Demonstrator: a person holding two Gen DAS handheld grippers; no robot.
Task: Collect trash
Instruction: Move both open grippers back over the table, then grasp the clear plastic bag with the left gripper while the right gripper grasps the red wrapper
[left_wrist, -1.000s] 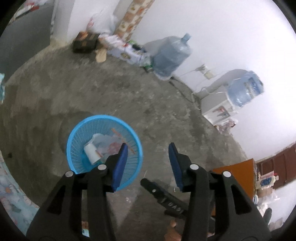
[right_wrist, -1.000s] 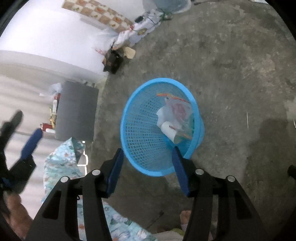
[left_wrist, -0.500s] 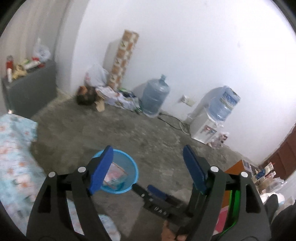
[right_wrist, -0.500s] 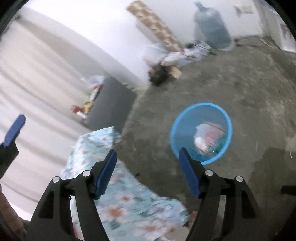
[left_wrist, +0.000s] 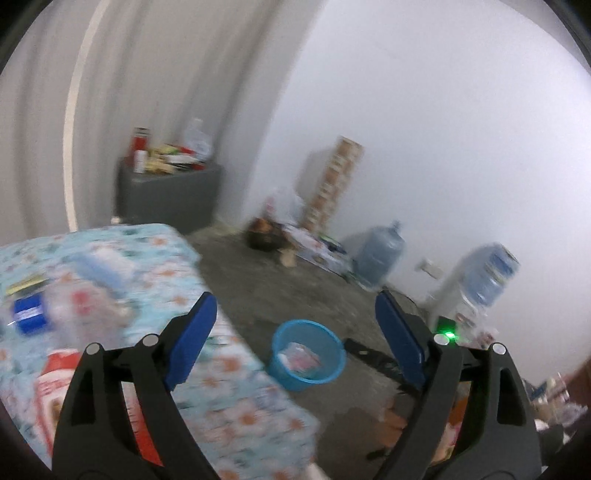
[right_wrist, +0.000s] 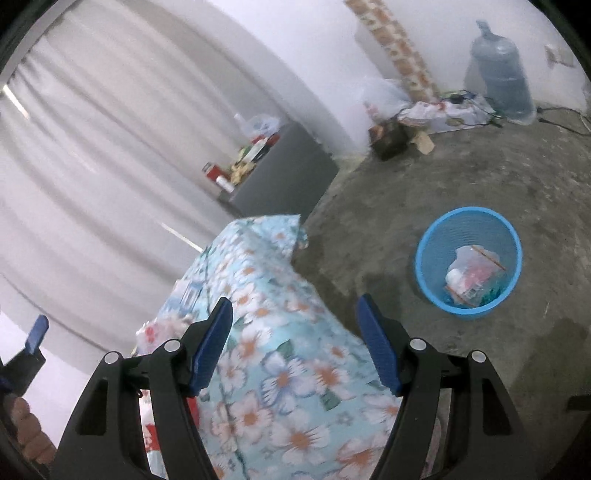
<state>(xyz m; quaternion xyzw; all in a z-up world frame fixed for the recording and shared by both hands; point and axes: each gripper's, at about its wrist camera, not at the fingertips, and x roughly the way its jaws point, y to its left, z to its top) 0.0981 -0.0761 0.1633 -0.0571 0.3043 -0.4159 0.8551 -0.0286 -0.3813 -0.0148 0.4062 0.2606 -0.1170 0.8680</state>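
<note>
I hold both sets of jaws released and empty, left gripper (left_wrist: 291, 328) and right gripper (right_wrist: 295, 341) above the floral-clothed counter (right_wrist: 280, 373); blurred wrappers (left_wrist: 70, 306) lie near its left edge; the blue basket (right_wrist: 468, 236) stands on the concrete floor (right_wrist: 443, 177) beyond the counter's corner, trash (right_wrist: 471, 275) inside; water jug (right_wrist: 500, 66) by the white wall.

Trash (right_wrist: 469, 278) in basket (right_wrist: 428, 273) beside table (right_wrist: 280, 332)
</note>
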